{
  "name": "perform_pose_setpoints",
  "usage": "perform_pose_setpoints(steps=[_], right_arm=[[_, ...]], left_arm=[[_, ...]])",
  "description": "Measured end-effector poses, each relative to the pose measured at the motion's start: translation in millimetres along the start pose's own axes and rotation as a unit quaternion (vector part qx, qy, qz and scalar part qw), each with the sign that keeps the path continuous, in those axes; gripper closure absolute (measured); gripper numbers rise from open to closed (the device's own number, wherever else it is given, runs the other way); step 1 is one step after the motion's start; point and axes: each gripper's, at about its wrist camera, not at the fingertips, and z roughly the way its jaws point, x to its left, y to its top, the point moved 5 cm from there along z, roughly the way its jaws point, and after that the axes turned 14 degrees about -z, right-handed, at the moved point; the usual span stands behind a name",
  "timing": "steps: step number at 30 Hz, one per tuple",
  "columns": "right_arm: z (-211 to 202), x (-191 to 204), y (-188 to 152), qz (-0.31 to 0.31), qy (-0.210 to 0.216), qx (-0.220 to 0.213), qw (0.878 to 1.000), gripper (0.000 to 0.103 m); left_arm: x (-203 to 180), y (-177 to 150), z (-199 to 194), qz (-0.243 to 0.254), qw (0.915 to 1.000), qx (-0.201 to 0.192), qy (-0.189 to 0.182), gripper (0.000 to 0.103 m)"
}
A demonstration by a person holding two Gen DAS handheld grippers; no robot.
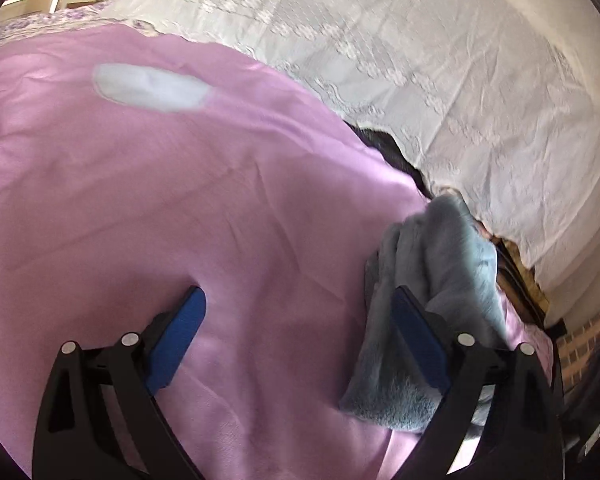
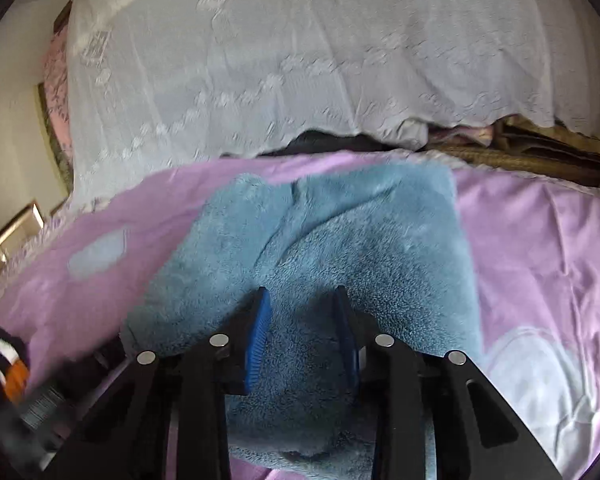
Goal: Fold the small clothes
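On the pink bed [image 2: 540, 240], the right gripper [image 2: 302, 312] pinches the blue fleece [image 2: 360, 232]. The left gripper [image 1: 298, 308] gapes empty beside it. Grip a matching edge, then fold evenly.

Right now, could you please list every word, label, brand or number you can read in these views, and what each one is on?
None can be read.
The pink sheet carries only plain pale patches, no lettering.
The blue fleece garment shows no tag or print.
The white lace cloth has only an embroidered pattern.
A dark, finely striped patch at the right wrist view's lower left is too blurred to read.
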Motion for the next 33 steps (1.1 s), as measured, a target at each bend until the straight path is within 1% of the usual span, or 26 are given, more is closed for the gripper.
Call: perform_pose_setpoints(steps=[2, 4, 5, 6, 7, 9, 10, 13, 16, 21, 22, 23, 24, 25, 27, 29, 30, 31, 33], right_arm=[[8, 28, -9, -0.080, -0.018, 0.005, 0.997, 0.069], [11, 48, -12, -0.127, -0.025, 0.009, 0.992, 0.069], [11, 50, -11, -0.129, -0.024, 0.009, 0.991, 0.069], [11, 48, -10, -0.118, -0.018, 0.008, 0.993, 0.069], [9, 39, -10, -0.094, -0.003, 0.002, 0.996, 0.069], [3, 21, -14, -0.043, 0.039, -0.012, 0.998, 0.070], [0, 16, -15, -0.028, 0.054, -0.018, 0.998, 0.070], [-10, 8, -18, -0.016, 0.077, -0.034, 0.996, 0.068], [-24, 5, -19, -0.012, 0.081, -0.056, 0.995, 0.063], [-52, -18, -1, 0.017, 0.059, -0.106, 0.992, 0.063], [-54, -25, 5, 0.031, 0.067, -0.108, 0.991, 0.067], [-52, -31, 12, 0.039, 0.075, -0.103, 0.991, 0.072], [-48, -36, 19, 0.041, 0.084, -0.093, 0.991, 0.082], [-44, -41, 24, 0.038, 0.086, -0.085, 0.992, 0.086], [-36, -53, 36, 0.032, 0.082, -0.072, 0.993, 0.087], [-22, -69, 47, 0.036, 0.086, -0.053, 0.994, 0.087], [-12, -76, 50, 0.040, 0.094, -0.039, 0.994, 0.087], [-4, -81, 51, 0.043, 0.101, -0.030, 0.994, 0.087], [12, -92, 51, 0.044, 0.094, -0.015, 0.994, 0.087]], left_arm=[[0, 4, -3, -0.003, 0.9999, -0.012, 0.007, 0.011], [-5, 3, -2, 0.008, 0.9997, -0.014, 0.016, 0.011], [-7, 2, 1, 0.018, 0.9995, -0.012, 0.025, 0.011], [-9, 0, 4, 0.029, 0.9989, -0.010, 0.035, 0.011], [-10, -2, 7, 0.038, 0.9982, -0.007, 0.045, 0.011], [-9, -4, 7, 0.041, 0.9978, -0.005, 0.051, 0.011], [-8, -4, 6, 0.041, 0.9979, -0.005, 0.051, 0.011], [-8, -7, 11, 0.052, 0.9967, -0.001, 0.062, 0.010], [-10, -10, 14, 0.071, 0.9946, -0.005, 0.076, 0.009], [-11, -7, 8, 0.075, 0.9939, -0.007, 0.081, 0.009], [-13, -3, 2, 0.075, 0.9942, -0.011, 0.076, 0.009], [-18, 1, -5, 0.075, 0.9946, -0.019, 0.068, 0.009], [-23, 5, -12, 0.077, 0.9949, -0.028, 0.059, 0.009], [-32, 11, -20, 0.082, 0.9948, -0.037, 0.047, 0.009], [-50, 15, -27, 0.101, 0.9933, -0.044, 0.034, 0.009], [-71, 11, -20, 0.134, 0.9901, -0.032, 0.028, 0.009], [-82, 4, -10, 0.158, 0.9870, -0.019, 0.026, 0.009], [-89, -2, 0, 0.176, 0.9839, -0.010, 0.030, 0.009], [-95, -17, 25, 0.206, 0.9770, -0.004, 0.054, 0.009]])
